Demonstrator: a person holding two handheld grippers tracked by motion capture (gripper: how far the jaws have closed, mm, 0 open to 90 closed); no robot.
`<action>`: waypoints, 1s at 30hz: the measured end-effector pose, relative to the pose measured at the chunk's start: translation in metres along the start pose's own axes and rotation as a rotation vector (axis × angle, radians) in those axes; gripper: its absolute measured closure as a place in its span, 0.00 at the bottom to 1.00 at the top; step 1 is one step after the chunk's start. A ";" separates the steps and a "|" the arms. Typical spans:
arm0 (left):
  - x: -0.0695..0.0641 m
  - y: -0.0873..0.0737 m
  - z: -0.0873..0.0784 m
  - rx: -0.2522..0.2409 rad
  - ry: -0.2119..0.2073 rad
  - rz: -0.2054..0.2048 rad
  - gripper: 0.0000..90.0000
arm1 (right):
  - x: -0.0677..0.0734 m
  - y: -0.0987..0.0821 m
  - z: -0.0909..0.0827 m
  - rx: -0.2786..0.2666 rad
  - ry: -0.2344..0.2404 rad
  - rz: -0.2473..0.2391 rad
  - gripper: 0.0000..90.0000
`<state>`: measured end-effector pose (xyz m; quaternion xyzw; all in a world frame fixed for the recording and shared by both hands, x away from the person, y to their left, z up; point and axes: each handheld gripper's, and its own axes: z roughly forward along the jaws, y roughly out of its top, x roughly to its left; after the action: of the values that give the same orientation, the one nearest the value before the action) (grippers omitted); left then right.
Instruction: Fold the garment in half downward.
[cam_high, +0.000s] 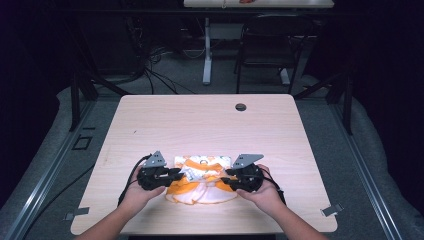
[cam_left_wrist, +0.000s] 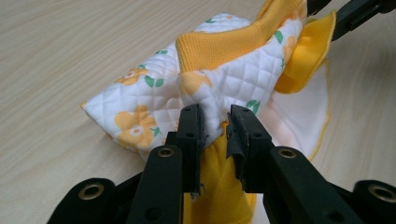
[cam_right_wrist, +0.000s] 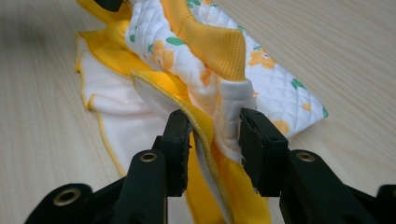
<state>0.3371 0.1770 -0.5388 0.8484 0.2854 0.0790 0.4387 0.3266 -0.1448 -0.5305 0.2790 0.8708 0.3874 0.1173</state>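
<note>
Two grippers were in my hands, one at each end of a small quilted garment (cam_high: 202, 179) that lay on the near half of the light wooden tabletop (cam_high: 210, 125). The garment was white with orange flowers and green leaves, trimmed in orange ribbed knit, with a plain white lining spilling out toward me.

My left gripper (cam_left_wrist: 215, 122) sat at the garment's left end. Its fingers (cam_left_wrist: 190, 126) stood partly apart with a fold of quilted cloth and orange fabric rising between them; the cloth brushed the inner pads, yet a gap showed beside it, so I could not tell whether they pressed on it.

My right gripper (cam_right_wrist: 215, 128) sat at the right end. Its fingers (cam_right_wrist: 254, 135) stood wider, with an orange-edged flap and a thick white quilted fold hanging loosely between them and daylight showing on the left side, so nothing was pinched there.

From above, a small mark showed on the garment's top panel, too small to read. No brand or lettering was legible anywhere on the cloth or the grippers.
</note>
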 end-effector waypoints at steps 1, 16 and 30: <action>-0.001 -0.001 -0.001 -0.005 -0.003 -0.001 0.83 | 0.002 -0.001 -0.001 -0.005 0.004 0.001 0.69; -0.004 0.018 -0.027 -0.060 0.013 -0.038 0.78 | 0.003 0.004 -0.029 -0.089 0.006 0.042 0.77; -0.019 0.003 -0.007 0.011 -0.038 -0.077 1.00 | 0.016 0.007 -0.004 -0.047 0.049 0.018 0.99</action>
<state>0.3195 0.1700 -0.5298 0.8405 0.3099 0.0444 0.4422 0.3145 -0.1341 -0.5222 0.2742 0.8616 0.4155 0.0989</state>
